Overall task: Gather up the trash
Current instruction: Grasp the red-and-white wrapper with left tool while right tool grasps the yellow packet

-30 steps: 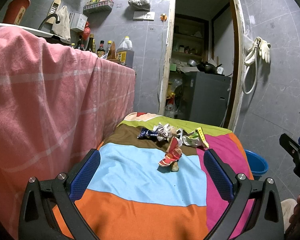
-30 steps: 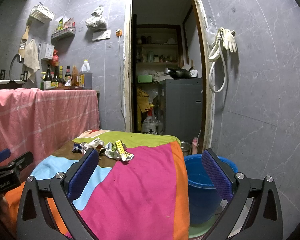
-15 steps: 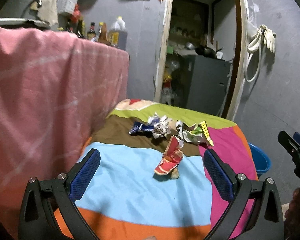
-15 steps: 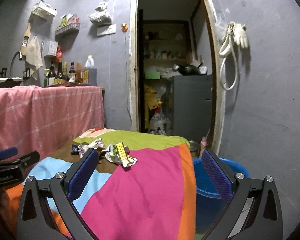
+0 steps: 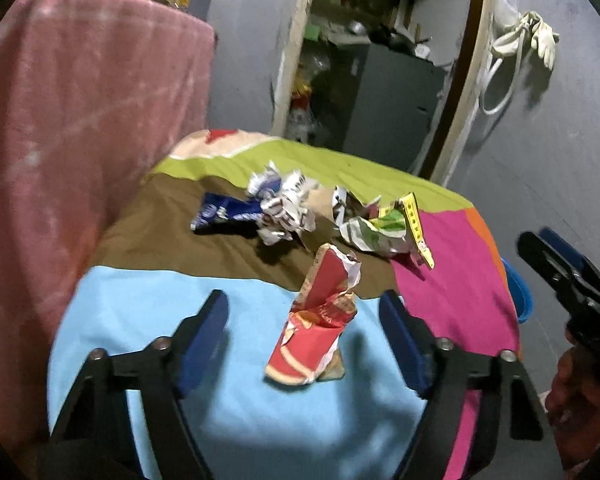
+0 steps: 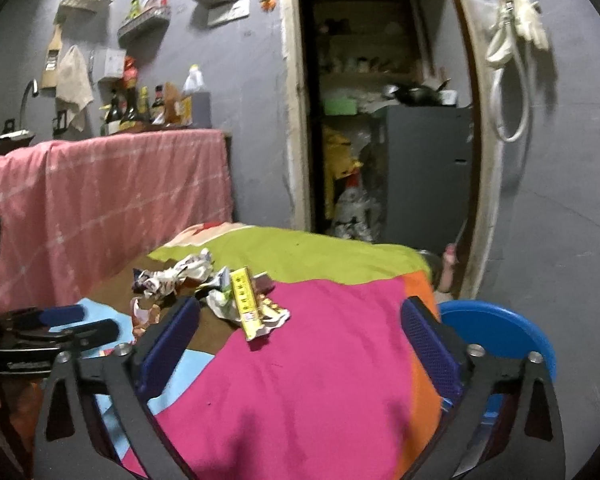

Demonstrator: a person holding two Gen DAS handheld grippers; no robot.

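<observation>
Left tongs [image 5: 304, 334] released, straddling the red wrapper [image 5: 316, 320], seemingly not touching; next: clench. Right tongs [image 6: 300, 344] released.

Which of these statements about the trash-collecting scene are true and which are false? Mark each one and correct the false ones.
1. The left gripper is open, its fingers either side of the red wrapper. True.
2. The right gripper is shut on the yellow-strip wrapper. False: it is open and holds nothing.
3. A blue bucket stands beside the table's right edge. True.
4. The red wrapper lies on the pink patch of the tablecloth. False: it stands on the light blue patch.
5. Pale gloves hang on the wall. True.
</observation>
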